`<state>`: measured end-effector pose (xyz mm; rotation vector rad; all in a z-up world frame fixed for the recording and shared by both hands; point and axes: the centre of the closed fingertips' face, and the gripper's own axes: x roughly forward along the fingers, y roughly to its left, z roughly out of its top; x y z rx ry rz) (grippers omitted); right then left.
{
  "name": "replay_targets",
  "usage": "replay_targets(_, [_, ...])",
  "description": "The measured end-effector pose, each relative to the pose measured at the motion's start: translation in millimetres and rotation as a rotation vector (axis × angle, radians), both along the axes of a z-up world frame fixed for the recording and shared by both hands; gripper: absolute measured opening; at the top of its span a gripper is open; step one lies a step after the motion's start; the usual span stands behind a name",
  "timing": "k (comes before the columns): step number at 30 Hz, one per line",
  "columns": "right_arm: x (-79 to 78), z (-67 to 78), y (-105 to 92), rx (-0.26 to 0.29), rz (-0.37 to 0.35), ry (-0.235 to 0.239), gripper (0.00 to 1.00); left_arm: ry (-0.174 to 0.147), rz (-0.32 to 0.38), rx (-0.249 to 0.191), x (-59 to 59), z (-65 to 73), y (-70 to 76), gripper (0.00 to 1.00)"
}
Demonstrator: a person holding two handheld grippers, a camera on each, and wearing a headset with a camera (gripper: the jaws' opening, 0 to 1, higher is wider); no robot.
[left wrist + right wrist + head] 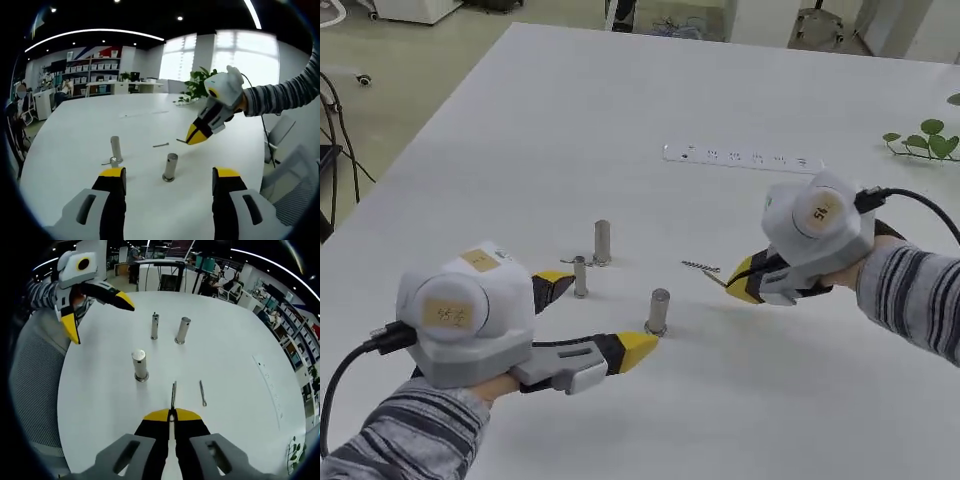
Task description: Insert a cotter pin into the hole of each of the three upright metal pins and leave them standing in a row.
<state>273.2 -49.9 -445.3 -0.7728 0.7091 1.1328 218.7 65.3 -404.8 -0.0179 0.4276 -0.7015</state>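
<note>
— What are you getting of the surface and the room?

— I am looking down on a broad white surface (620,120), matte and mostly bare. A white power strip (740,157) is lying toward its far side, and a green leafy plant (925,140) is poking in at the right edge. A pale floor (390,90) is showing past the left edge. The left gripper view is taking in shelves of bins (95,67) and bright windows (235,55).

— How are the edges looking, and the room to move?

— The work is sitting near the middle, well apart from every edge. A tall steel pin (602,243) is standing upright, with a thinner steel pin (580,277) near it and a short thick steel pin (658,311) closer to me. My yellow-tipped left tool (610,310) is hovering with its jaws spread wide, one tip near the thinner pin and the other near the short thick one. My yellow-tipped right tool (732,282) is hanging off to the right. Its jaws are pinching a thin grey cotter pin (173,394), which is jutting forward from the tips. A loose cotter pin (202,392) is lying flat on the surface just beside it.

— Anything you are struggling with?

— A small metal piece (565,263) is lying at the thinner pin's foot, and I cannot tell what it is. In the left gripper view one jaw is covering most of that pin. The pins' holes are too small for me to make out.
</note>
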Motion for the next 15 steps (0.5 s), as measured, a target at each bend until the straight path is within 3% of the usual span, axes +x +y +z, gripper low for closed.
replay_targets(9, [-26.4,10.5,21.2,0.021,0.148,-0.08,0.0,0.029,-0.019,-0.017,-10.7,2.8,-13.2,0.56])
replay_targets(15, [-42.9,17.3,33.9,0.028,0.223,-0.112,0.0,0.055,-0.006,-0.066,-13.8,6.8,-17.7,0.5])
